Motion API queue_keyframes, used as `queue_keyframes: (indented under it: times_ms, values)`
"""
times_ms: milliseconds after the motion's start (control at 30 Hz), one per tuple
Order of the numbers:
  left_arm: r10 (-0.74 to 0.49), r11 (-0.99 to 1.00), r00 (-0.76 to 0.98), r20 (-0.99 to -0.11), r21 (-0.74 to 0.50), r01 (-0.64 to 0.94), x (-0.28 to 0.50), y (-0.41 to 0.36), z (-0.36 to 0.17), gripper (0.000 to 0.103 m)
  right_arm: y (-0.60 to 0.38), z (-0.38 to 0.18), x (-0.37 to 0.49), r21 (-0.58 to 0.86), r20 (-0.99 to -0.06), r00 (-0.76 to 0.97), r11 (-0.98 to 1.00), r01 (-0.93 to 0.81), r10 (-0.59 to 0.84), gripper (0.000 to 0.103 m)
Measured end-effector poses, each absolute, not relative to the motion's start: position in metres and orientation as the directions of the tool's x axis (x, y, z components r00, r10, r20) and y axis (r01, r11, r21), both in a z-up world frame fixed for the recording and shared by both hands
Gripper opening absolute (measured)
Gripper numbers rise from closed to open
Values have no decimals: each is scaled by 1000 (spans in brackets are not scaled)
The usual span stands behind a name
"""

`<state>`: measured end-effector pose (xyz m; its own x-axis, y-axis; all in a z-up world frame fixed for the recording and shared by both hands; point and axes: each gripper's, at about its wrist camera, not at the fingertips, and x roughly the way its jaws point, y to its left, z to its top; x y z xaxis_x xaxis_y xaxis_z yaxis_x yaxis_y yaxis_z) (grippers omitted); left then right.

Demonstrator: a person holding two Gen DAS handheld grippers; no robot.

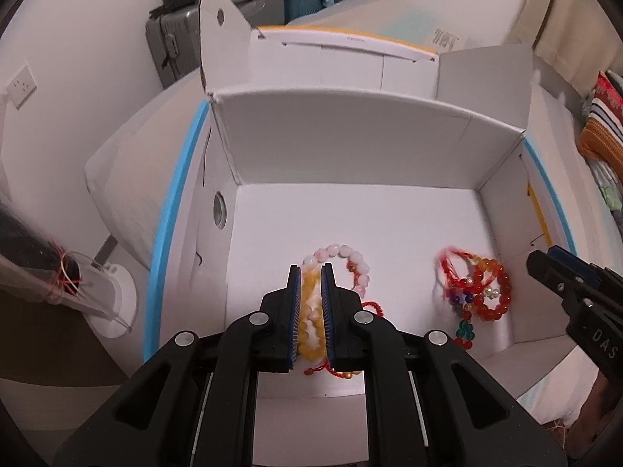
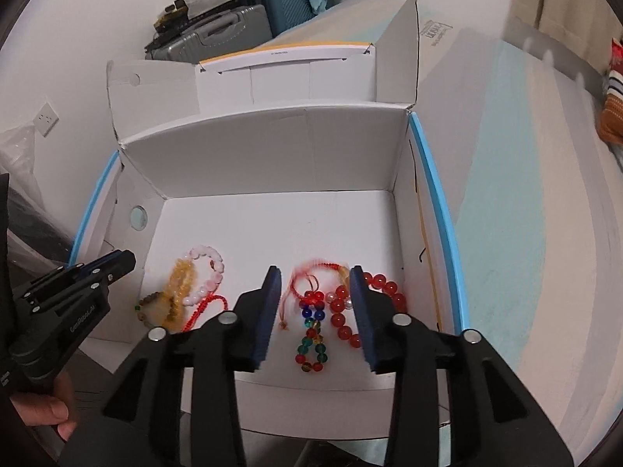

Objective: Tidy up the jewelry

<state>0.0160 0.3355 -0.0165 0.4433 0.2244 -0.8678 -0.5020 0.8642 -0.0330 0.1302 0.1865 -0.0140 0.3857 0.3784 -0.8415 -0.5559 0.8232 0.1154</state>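
Note:
An open white cardboard box (image 1: 350, 148) (image 2: 272, 155) holds two heaps of bracelets on its floor. At the left lie a yellow bead bracelet (image 1: 309, 334) (image 2: 180, 284), a pink bead bracelet (image 1: 350, 260) (image 2: 206, 268) and a red cord (image 2: 206, 309). At the right lie a red bead bracelet (image 1: 492, 290) (image 2: 346, 323), a multicoloured bead string (image 2: 311, 334) and a red cord bracelet (image 2: 307, 276). My left gripper (image 1: 310, 272) (image 2: 117, 262) is nearly shut, its jaws on either side of the yellow bracelet. My right gripper (image 2: 315, 276) (image 1: 545, 264) is open above the right heap.
The box's flaps stand up at the back and sides. It sits on a white surface with a blue edge (image 1: 171, 202). Suitcases (image 2: 241, 27) stand by the far wall. A white lamp base (image 1: 113, 299) is left of the box. Striped fabric (image 1: 599, 124) lies to the right.

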Motion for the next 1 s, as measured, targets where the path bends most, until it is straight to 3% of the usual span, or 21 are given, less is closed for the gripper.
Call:
queue_keyframes:
  times_ms: [33, 100, 167, 267, 333, 400, 467, 567, 1000]
  values:
    - [228, 866, 446, -866, -29, -499, 16, 334, -15, 17, 185, -12, 130, 112, -839, 392, 824, -556, 378, 45]
    - [250, 863, 459, -852, -19, -505, 13, 333, -7, 38, 183, -7, 126, 110, -827, 408, 824, -557, 386, 56]
    - [270, 860, 476, -837, -13, -511, 8, 331, 0, 46, 178, -2, 123, 115, -814, 421, 822, -558, 399, 60]
    - [300, 855, 492, -818, 2, -519, 0, 324, 14, 70, 171, 8, 113, 91, -794, 459, 824, -559, 399, 70]
    - [320, 857, 511, -798, 14, -516, -8, 318, 23, 74, 167, 13, 107, 74, -780, 485, 829, -555, 395, 77]
    - [337, 857, 518, -786, 28, -515, -15, 312, 30, 87, 158, 18, 97, 64, -766, 510, 835, -547, 393, 84]
    - [353, 852, 527, -773, 33, -523, -22, 307, 35, 93, 152, 21, 87, 53, -756, 528, 841, -538, 386, 90]
    - [373, 847, 533, -760, 43, -531, -33, 298, 39, 97, 142, 23, 75, 39, -747, 554, 856, -516, 368, 95]
    - [323, 860, 562, -761, -11, -509, -69, 278, 21, 97, 125, 19, 38, 5, -719, 598, 864, -504, 353, 95]
